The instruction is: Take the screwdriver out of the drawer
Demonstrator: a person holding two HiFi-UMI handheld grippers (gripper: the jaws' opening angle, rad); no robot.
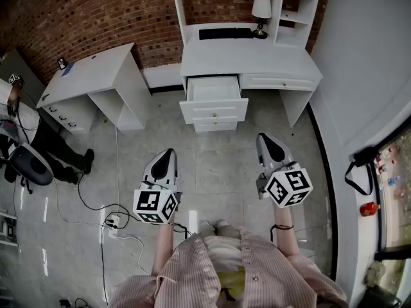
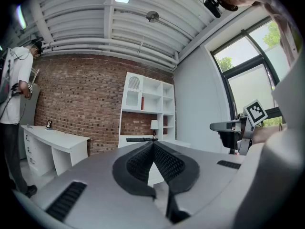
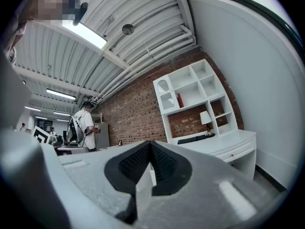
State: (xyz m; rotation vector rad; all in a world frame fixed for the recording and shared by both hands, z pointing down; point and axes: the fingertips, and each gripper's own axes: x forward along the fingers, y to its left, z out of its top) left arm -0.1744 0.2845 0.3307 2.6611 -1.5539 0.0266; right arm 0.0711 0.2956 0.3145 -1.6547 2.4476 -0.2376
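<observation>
The white desk (image 1: 257,59) stands ahead of me with its top left drawer (image 1: 214,110) pulled out. The inside of the drawer looks pale, and I cannot make out a screwdriver in any view. My left gripper (image 1: 168,153) and my right gripper (image 1: 264,136) are held level over the floor, side by side, well short of the drawer. In the left gripper view the left gripper (image 2: 153,144) has its pads meeting at the tip with nothing between them. The right gripper (image 3: 151,143) looks the same in its own view, shut and empty.
A lamp (image 1: 261,8) and a dark keyboard (image 1: 225,33) sit on the desk under white shelves. A second white desk (image 1: 90,76) stands at the left, with a person (image 1: 13,101) and an office chair (image 1: 29,165) beside it. Cables and a power strip (image 1: 112,223) lie on the floor.
</observation>
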